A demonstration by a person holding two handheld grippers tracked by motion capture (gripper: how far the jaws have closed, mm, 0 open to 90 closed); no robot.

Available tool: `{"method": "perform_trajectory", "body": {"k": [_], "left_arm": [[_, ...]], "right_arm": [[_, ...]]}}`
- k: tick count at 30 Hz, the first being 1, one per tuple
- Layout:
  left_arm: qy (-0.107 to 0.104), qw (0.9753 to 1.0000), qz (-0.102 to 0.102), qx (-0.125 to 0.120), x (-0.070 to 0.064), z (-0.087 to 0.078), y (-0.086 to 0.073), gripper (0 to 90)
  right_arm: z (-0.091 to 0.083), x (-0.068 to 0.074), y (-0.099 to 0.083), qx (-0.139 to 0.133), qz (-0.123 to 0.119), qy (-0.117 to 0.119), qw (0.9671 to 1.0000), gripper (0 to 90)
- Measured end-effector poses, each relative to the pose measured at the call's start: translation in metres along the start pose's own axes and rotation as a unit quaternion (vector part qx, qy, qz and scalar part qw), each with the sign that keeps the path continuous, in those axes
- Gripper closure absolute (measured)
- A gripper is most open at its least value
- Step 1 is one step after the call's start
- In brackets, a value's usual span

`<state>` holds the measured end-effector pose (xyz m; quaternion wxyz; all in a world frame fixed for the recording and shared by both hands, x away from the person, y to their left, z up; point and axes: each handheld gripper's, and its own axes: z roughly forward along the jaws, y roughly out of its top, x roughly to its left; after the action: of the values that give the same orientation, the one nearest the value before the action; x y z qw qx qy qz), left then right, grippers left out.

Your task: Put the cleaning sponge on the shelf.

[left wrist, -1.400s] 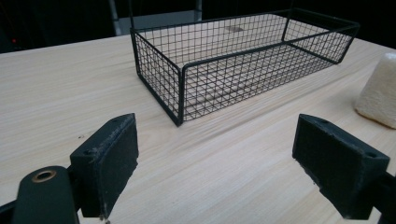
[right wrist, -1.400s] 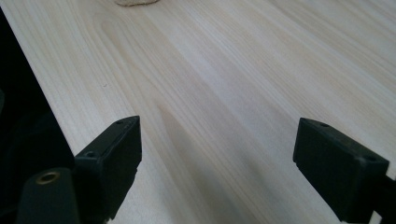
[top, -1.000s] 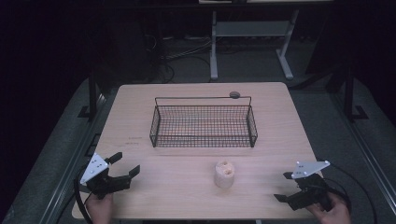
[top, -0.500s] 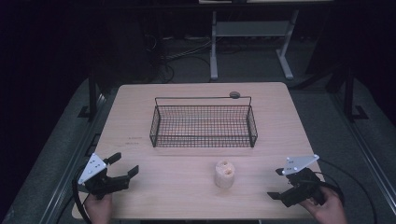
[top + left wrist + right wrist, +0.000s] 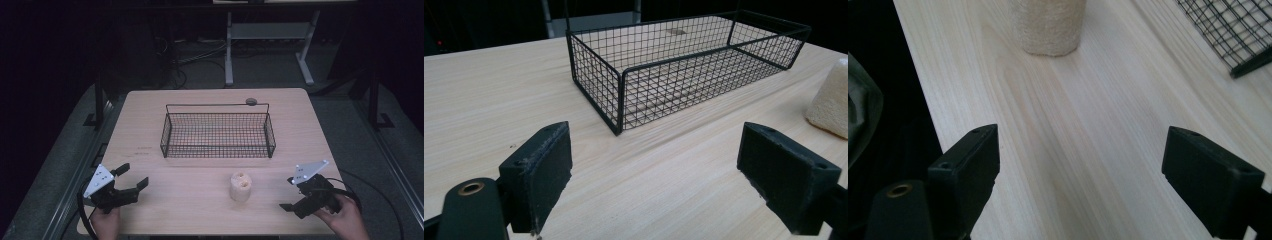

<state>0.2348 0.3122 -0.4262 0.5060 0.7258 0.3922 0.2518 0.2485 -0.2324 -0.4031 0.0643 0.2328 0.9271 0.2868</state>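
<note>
High view first: a pale wooden table [image 5: 150, 125] sits in a dark room, and a black wire basket [image 5: 218, 134] stands at its middle, long side across, nothing inside it that I can make out. Just behind the basket's far right corner lies a small dark round object [image 5: 251, 101], too small to identify. Nearer the person's edge, a short beige cylinder [image 5: 240, 186] with a rough, spongy surface stands upright, well clear of the basket. At the near left corner, the left gripper [image 5: 134, 179] rests low in a hand [image 5: 105, 223], its jaws spread wide and aimed toward the table's middle. Over on the right, the right gripper [image 5: 289, 193] is held in the other hand [image 5: 345, 222], jaws also wide apart, pointing toward the cylinder. From the left gripper view, both pads frame bare wood with the basket ahead and the cylinder at the right edge. The right gripper view puts the cylinder straight ahead at the top, nothing between the jaws.
</note>
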Motion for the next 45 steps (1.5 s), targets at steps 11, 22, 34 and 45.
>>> {"method": "perform_trajectory", "body": {"k": [11,22,34,45], "left_arm": [[-0.001,1.0,-0.002,0.0,0.0,0.001,0.0,13.8],[-0.002,1.0,-0.002,0.002,0.001,0.001,0.0,13.8],[-0.003,1.0,-0.003,0.002,0.002,0.002,-0.001,13.8],[-0.003,1.0,-0.006,0.002,0.004,0.001,-0.001,13.8]], "right_arm": [[0.004,0.0,0.022,0.018,-0.024,0.012,0.9995,14.8],[0.01,0.002,0.043,0.031,-0.045,0.024,0.9982,14.8],[0.017,0.006,0.064,0.041,-0.066,0.033,0.9964,14.9],[0.027,0.006,0.08,0.049,-0.079,0.043,0.9947,14.8]]}}
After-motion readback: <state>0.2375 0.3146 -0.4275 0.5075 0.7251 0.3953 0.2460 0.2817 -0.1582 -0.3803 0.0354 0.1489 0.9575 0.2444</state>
